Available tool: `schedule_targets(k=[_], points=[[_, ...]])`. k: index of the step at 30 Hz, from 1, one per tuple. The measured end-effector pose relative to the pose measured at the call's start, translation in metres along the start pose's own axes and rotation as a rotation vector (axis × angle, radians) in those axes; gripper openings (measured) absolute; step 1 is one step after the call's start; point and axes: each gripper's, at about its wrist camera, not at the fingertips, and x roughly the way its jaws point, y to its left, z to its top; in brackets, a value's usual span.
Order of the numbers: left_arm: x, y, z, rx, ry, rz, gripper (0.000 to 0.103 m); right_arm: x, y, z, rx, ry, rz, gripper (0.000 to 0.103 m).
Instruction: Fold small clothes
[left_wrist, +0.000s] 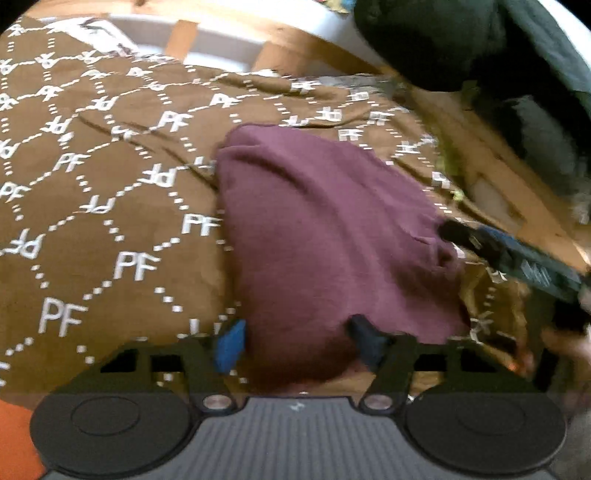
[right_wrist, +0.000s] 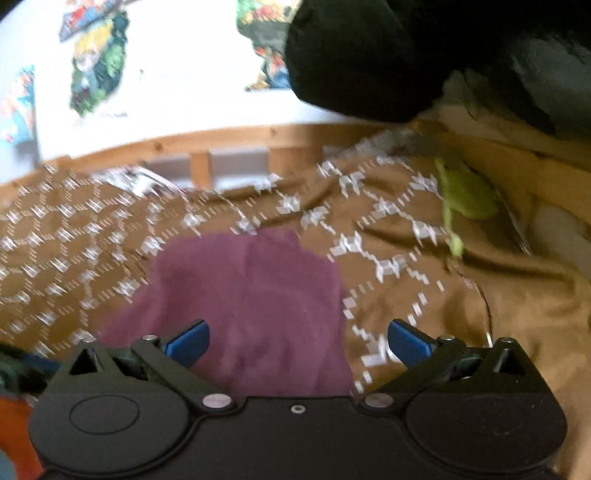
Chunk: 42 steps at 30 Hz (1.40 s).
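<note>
- Left gripper has its jaws spread around the near edge of the maroon garment, both fingers touching cloth.
- Right gripper is spread wide above the garment's near right corner, gripping nothing.

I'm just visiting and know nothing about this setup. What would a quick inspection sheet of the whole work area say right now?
Surface: brown bedspread with a white PF pattern, rumpled, on a wooden-framed bed.
Job's things: maroon garment lying on the bedspread, bunched, not neatly folded.
Clutter: lime-green cloth at the far right edge; dark bulky fabric at the top right.
Grippers: left tool spread open, its fingers either side of the garment's near edge; right tool open above the garment, holding nothing.
Cables: a thin dark cord on the bedspread to the right.
Surroundings: white wall with colourful cartoon stickers; wooden bed rail.
</note>
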Motion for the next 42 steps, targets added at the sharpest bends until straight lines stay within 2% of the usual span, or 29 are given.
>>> schedule_targets(k=[4, 7, 9, 10, 15, 17, 19, 20, 21, 26, 32, 35, 38, 39, 42], points=[[-0.001, 0.0, -0.002, 0.025, -0.007, -0.008, 0.059, 0.032, 0.013, 0.043, -0.068, 0.052, 0.102, 0.102], [-0.001, 0.001, -0.004, 0.025, -0.009, -0.017, 0.058, 0.07, 0.037, 0.073, -0.146, 0.11, 0.198, 0.099], [-0.001, 0.003, -0.005, 0.034, -0.012, -0.021, 0.057, 0.099, 0.061, 0.089, -0.216, 0.157, 0.224, 0.088], [-0.001, 0.004, -0.005, 0.033, -0.012, -0.024, 0.057, 0.112, 0.073, 0.094, -0.244, 0.178, 0.228, 0.086], [-0.001, 0.009, -0.006, 0.016, -0.009, -0.039, 0.056, 0.17, 0.124, 0.1, -0.316, 0.298, 0.272, 0.057], [-0.002, 0.01, -0.007, 0.016, -0.01, -0.042, 0.056, 0.183, 0.143, 0.094, -0.392, 0.338, 0.254, 0.049], [-0.002, 0.011, -0.007, 0.019, -0.011, -0.046, 0.054, 0.189, 0.155, 0.088, -0.466, 0.35, 0.234, 0.031], [-0.002, 0.011, -0.007, 0.02, -0.011, -0.048, 0.054, 0.191, 0.16, 0.084, -0.509, 0.348, 0.222, 0.012], [-0.002, 0.012, -0.008, 0.019, -0.012, -0.05, 0.053, 0.189, 0.159, 0.083, -0.532, 0.336, 0.213, 0.006], [-0.003, 0.014, -0.009, 0.011, -0.015, -0.057, 0.053, 0.175, 0.146, 0.099, -0.454, 0.21, 0.187, 0.002], [-0.004, 0.01, -0.01, 0.02, -0.018, -0.042, 0.053, 0.184, 0.133, 0.101, -0.361, 0.225, 0.195, 0.002], [-0.006, 0.007, -0.012, 0.038, -0.017, -0.034, 0.053, 0.17, 0.128, 0.108, -0.26, 0.144, 0.232, 0.002], [-0.006, 0.003, -0.014, 0.057, -0.022, -0.021, 0.053, 0.151, 0.134, 0.116, -0.309, 0.04, 0.235, 0.0], [-0.005, 0.003, -0.014, 0.057, -0.022, -0.019, 0.053, 0.15, 0.136, 0.118, -0.326, 0.032, 0.237, 0.0], [-0.004, 0.003, -0.012, 0.056, -0.018, -0.019, 0.053, 0.159, 0.138, 0.116, -0.348, 0.093, 0.256, 0.0]])
